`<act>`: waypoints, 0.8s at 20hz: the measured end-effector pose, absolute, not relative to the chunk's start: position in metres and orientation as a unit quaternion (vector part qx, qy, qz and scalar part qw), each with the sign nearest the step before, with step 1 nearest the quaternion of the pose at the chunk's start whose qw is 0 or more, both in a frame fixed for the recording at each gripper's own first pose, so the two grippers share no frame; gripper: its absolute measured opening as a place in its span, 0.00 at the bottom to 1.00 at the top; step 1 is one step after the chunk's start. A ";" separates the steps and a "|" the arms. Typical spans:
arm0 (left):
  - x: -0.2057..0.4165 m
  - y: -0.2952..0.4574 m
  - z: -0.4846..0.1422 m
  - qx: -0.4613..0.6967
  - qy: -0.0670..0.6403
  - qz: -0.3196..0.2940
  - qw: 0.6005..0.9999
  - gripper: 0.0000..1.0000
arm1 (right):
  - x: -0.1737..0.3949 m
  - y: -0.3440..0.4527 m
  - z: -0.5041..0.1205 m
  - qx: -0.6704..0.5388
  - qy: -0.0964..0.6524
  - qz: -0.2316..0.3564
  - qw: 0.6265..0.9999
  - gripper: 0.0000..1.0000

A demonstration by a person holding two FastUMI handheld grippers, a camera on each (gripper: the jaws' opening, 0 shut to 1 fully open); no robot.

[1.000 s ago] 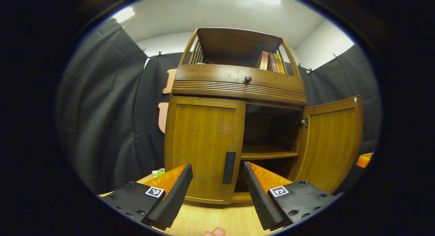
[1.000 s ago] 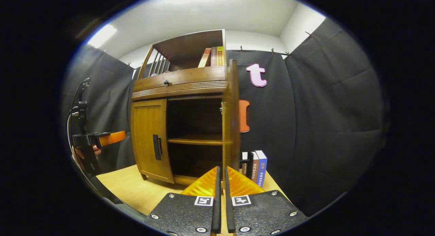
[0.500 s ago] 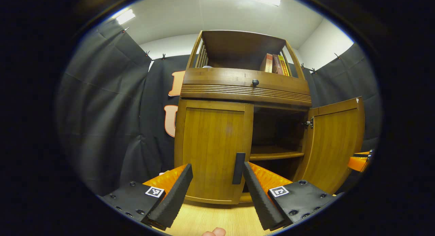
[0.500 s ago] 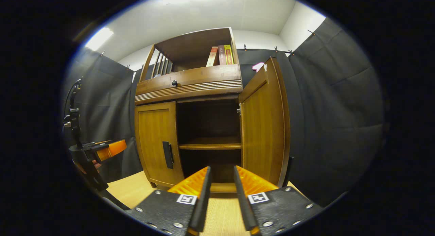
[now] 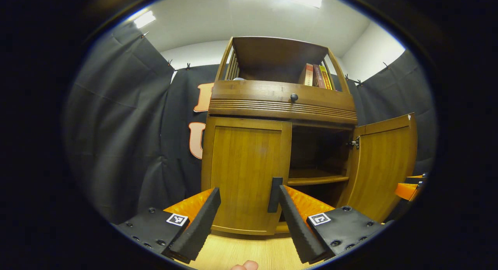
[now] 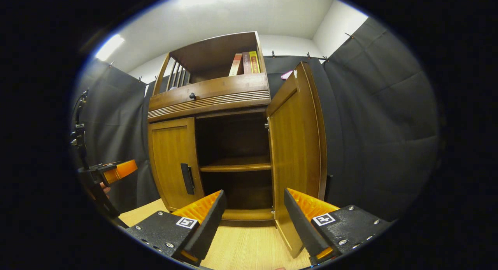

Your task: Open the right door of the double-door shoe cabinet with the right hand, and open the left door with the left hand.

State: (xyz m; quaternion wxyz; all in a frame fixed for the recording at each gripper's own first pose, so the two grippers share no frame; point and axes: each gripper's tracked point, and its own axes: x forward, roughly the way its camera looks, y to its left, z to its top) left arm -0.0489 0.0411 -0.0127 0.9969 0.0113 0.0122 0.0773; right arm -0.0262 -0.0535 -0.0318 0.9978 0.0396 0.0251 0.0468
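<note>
The wooden shoe cabinet (image 5: 280, 102) stands straight ahead. Its left door (image 5: 245, 176) is closed, with a black vertical handle (image 5: 275, 194) at its inner edge. My left gripper (image 5: 249, 219) is open in front of that door, and the handle sits just above its right fingertip (image 5: 286, 196). The right door (image 6: 297, 145) stands swung wide open. My right gripper (image 6: 253, 223) is open with nothing in it, its right finger (image 6: 299, 219) low in front of that door's edge. The right gripper view has the left door (image 6: 171, 165), the handle (image 6: 188, 178) and the left gripper (image 6: 114, 170) at its left.
Inside the open half is a dark shelf (image 6: 235, 165). A drawer with a black knob (image 5: 294, 97) runs above the doors, and books (image 5: 317, 75) stand on the top shelf. The cabinet rests on a light wooden tabletop (image 5: 241, 254). Black cloth walls close in both sides.
My right gripper, shut on the right door's edge one second ago, has opened and let go, and the door stands wide open. The left gripper has shifted so the handle lies by its right finger.
</note>
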 end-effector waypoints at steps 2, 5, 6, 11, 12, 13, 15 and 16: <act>-0.048 0.040 -0.014 0.011 0.013 0.075 0.997 0.96 | -0.030 -0.053 -0.036 0.042 0.030 0.049 0.997 0.92; -0.032 0.034 -0.019 0.013 0.015 0.061 0.998 0.96 | -0.028 -0.053 -0.035 0.041 0.031 0.047 0.998 1.00; -0.020 0.031 -0.022 0.012 0.016 0.051 0.998 0.96 | -0.028 -0.050 -0.035 0.043 0.031 0.050 0.997 1.00; 0.068 0.018 -0.047 0.034 0.016 0.002 0.999 0.95 | -0.031 -0.041 -0.032 0.048 0.030 0.059 0.997 1.00; 0.087 0.017 -0.056 0.042 0.014 -0.004 0.999 0.94 | -0.032 -0.041 -0.028 0.047 0.027 0.058 0.997 1.00; 0.106 0.013 -0.067 0.048 0.014 -0.007 0.999 0.95 | -0.035 -0.042 -0.025 0.047 0.024 0.055 0.997 1.00; 0.136 0.013 -0.096 0.065 0.034 -0.004 0.997 0.95 | -0.038 -0.044 -0.021 0.046 0.018 0.050 0.998 1.00; 0.144 0.012 -0.110 0.065 0.049 -0.004 0.997 0.98 | -0.039 -0.046 -0.020 0.045 0.016 0.044 0.998 0.92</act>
